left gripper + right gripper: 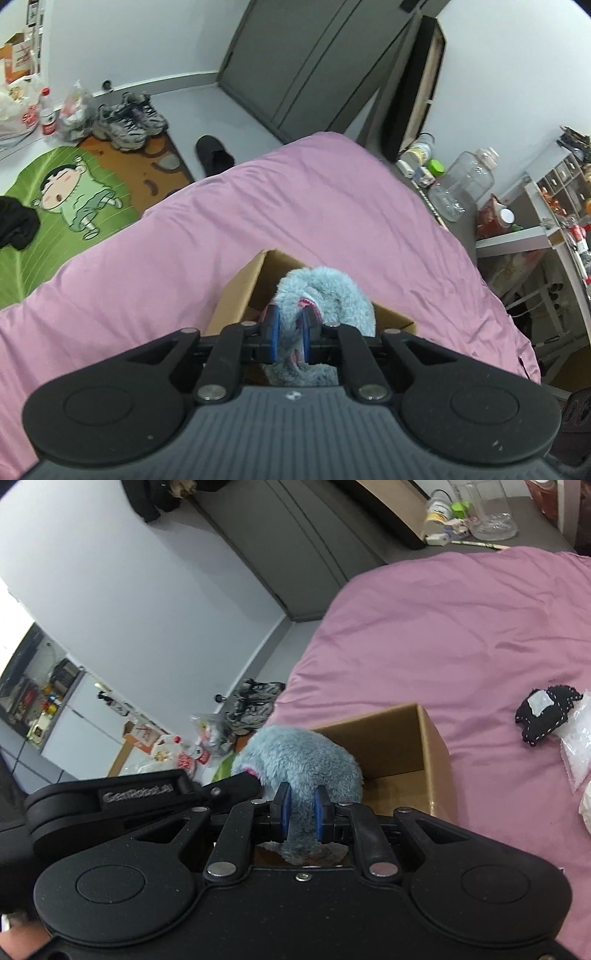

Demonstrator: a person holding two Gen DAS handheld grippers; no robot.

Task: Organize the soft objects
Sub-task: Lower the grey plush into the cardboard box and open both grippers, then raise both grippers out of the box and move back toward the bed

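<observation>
Fur of one blue plush slipper is pinched by both left claw and right claw, steadying it over the cardboard box just ahead for packing.

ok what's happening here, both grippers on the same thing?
Yes. A person holds a gripper in each hand, and both the left gripper and the right gripper are shut on one fluffy blue-grey plush toy. They hold it over an open brown cardboard box that sits on the pink bedsheet. The toy is not released yet. A small black stitched fabric piece lies further along the bed.
</observation>
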